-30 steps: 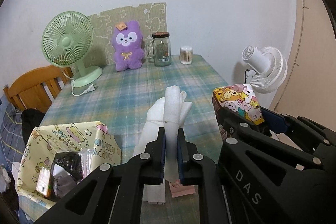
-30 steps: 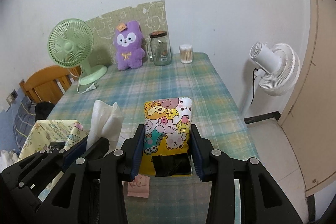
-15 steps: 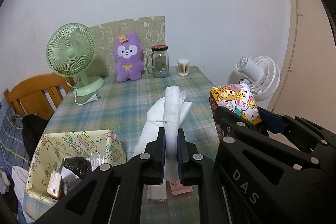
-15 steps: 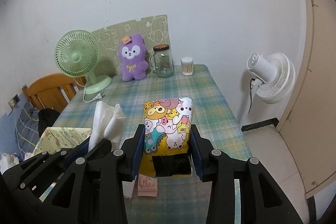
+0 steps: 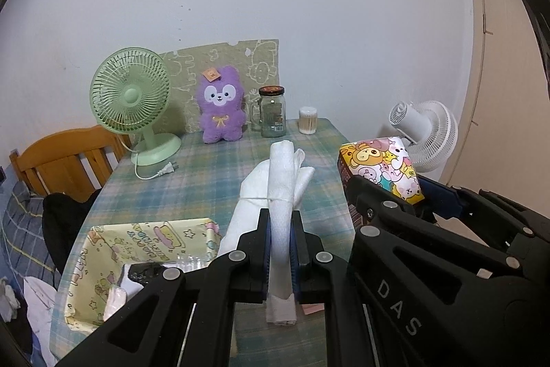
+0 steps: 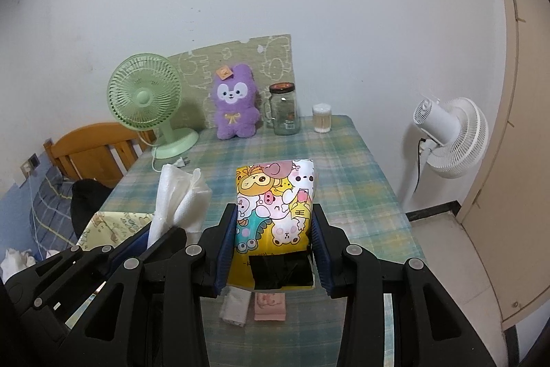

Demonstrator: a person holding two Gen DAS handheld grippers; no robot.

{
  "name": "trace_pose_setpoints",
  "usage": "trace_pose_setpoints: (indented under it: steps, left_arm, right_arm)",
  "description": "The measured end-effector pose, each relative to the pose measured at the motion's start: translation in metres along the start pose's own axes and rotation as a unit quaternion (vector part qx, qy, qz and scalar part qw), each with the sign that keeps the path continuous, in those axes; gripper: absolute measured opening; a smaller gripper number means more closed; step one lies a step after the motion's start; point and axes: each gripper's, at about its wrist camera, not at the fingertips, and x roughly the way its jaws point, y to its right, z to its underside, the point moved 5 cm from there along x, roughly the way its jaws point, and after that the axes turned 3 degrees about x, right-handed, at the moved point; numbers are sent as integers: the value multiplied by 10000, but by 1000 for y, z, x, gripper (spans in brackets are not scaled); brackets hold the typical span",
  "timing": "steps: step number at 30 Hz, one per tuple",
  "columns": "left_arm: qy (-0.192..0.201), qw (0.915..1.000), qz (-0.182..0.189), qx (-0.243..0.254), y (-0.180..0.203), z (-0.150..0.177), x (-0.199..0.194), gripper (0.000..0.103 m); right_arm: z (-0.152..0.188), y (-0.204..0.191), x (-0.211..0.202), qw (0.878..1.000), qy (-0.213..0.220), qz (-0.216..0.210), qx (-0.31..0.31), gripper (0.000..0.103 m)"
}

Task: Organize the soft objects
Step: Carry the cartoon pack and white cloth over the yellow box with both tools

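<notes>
A white cloth bundle (image 5: 282,181) is clamped between the closed pads of the left claw (image 5: 281,250) and held in the air above the plaid table (image 5: 206,174); a thin string is seen tied round its middle. A cartoon-printed tissue pack (image 6: 275,205) is gripped on both sides by the right claw (image 6: 275,250), whose jaws are set only as wide as the pack; it too is clear of the table. The two claws are held side by side, the right one just beside the left.

A yellow printed box (image 5: 137,250) is seen at the near left of the table, with a few small items already inside it. On the table below the claws a small folded white cloth (image 6: 235,306) and a small pink cloth (image 6: 270,306) are left lying side by side.

The step in hand is judged to be the carrying of both soft things, lifted and not yet placed. Where they are meant to go cannot be told for certain; the box is taken as the likely place. For that, the left claw would have to be swung over the box and opened only once the bundle is inside its walls, and the pack then brought across without the two claws colliding. The two small cloths would still have to be collected.
</notes>
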Motion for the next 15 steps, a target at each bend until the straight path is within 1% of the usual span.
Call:
trace_pose_setpoints:
  steps: [5, 15]
  left_arm:
    - [71, 10000, -11, -26, -14, 0, -8, 7]
    - [106, 9998, -158, -100, -43, 3, -13, 7]
  right_arm:
    - [-2, -17, -2, 9999, 55, -68, -102, 44]
    - [-3, -51, 2, 9993, 80, -245, -280, 44]
